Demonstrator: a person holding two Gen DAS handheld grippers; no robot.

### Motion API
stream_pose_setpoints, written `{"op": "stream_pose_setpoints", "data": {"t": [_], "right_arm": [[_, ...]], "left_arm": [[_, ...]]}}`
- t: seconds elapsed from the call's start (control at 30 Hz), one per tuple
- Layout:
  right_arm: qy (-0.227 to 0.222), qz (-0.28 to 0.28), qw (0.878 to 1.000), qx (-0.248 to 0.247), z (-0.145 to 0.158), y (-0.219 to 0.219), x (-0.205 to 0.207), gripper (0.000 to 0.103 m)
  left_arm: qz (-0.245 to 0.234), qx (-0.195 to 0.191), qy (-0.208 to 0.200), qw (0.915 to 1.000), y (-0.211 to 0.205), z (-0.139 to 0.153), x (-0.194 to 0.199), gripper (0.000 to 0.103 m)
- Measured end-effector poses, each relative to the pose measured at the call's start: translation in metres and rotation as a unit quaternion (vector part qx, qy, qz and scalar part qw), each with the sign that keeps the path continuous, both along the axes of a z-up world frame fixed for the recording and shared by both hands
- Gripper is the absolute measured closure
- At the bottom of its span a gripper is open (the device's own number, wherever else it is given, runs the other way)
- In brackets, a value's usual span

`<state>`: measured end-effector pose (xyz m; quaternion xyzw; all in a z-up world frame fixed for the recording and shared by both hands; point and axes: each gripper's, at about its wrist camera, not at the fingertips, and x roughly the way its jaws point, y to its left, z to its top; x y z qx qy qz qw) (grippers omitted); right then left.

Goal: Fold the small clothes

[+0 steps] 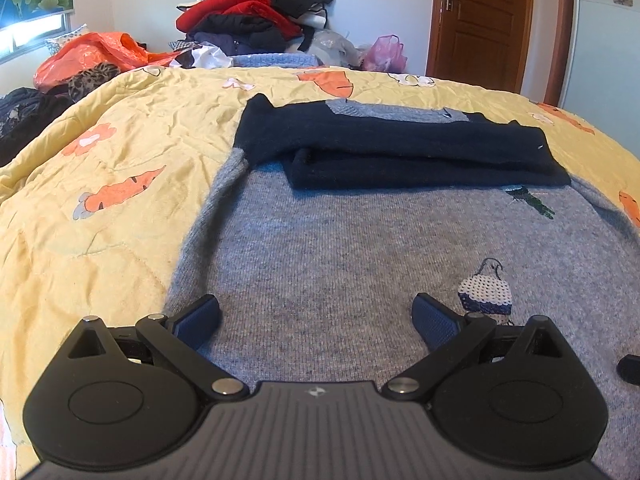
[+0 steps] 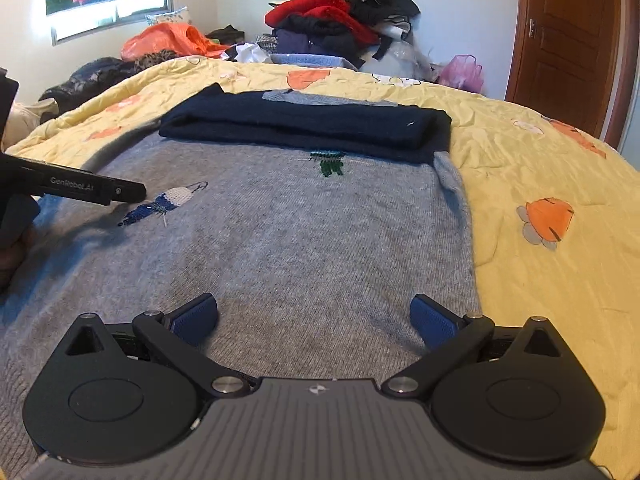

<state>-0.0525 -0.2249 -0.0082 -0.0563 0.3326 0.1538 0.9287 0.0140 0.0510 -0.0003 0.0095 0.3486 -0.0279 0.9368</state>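
A small grey knit sweater [image 1: 360, 248] [image 2: 280, 232] lies flat on the bed, front side down toward me, with its dark navy sleeves [image 1: 400, 148] [image 2: 304, 128] folded across its far end. Small embroidered figures show on the grey cloth. My left gripper [image 1: 316, 320] hovers over the sweater's near left part, jaws wide open and nothing between them. My right gripper [image 2: 314, 318] stands wide open over the near right part, also with nothing in it. The left gripper's black finger [image 2: 100, 192] reaches in from the left edge of the right wrist view.
The sweater rests on a yellow quilt [image 1: 100, 168] [image 2: 540, 168] printed with orange carrots. A heap of red and black clothes [image 1: 256, 8] [image 2: 340, 12] stands at the far end, beside an orange plastic bag [image 1: 96, 56]. A brown door [image 1: 480, 20] is at the back right.
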Motion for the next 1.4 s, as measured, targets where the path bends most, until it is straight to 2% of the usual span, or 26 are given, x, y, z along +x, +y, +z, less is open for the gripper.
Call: {"op": "stream_pose_setpoints", "data": {"t": [0.17,0.3,0.43,0.53,0.63,0.83,1.0,1.1,1.2,1.4], "right_arm": [[-0.001,-0.001,1.000,-0.001,0.000,0.004,0.005,0.000],[-0.001,-0.001,1.000,-0.001,-0.001,0.003,0.006,0.000],[-0.001,-0.001,1.000,-0.001,0.000,0.003,0.006,0.000],[-0.001,-0.001,1.000,-0.001,-0.001,0.003,0.006,0.000],[-0.001,-0.001,1.000,-0.001,-0.001,0.003,0.006,0.000],[-0.002,-0.006,1.000,-0.003,0.000,0.003,0.005,0.000],[0.010,-0.044,0.999,0.000,0.004,0.008,-0.015,0.000],[0.017,-0.044,0.999,-0.014,0.004,0.014,-0.032,0.000],[-0.003,-0.039,0.999,-0.012,-0.001,0.015,-0.046,0.000],[-0.005,-0.034,0.999,-0.006,-0.001,0.015,-0.041,0.000]], "left_arm": [[0.002,0.002,0.001,1.0000,-0.001,0.000,0.001,0.000],[0.010,0.018,0.010,0.9997,-0.007,0.005,-0.012,0.000],[-0.023,0.027,0.015,0.9993,-0.014,0.005,-0.036,0.000],[-0.035,0.034,-0.009,0.9988,-0.013,0.001,-0.049,0.000],[-0.026,0.005,0.000,0.9997,-0.006,-0.001,-0.044,0.000],[-0.026,0.008,0.000,0.9996,-0.008,0.000,-0.039,0.000],[-0.026,0.009,0.000,0.9996,-0.009,-0.001,-0.039,0.000],[-0.026,0.009,0.000,0.9996,-0.008,-0.001,-0.039,0.000],[-0.026,0.009,0.000,0.9996,-0.009,-0.001,-0.039,0.000],[-0.025,0.010,0.000,0.9996,-0.009,0.000,-0.038,0.000]]}}
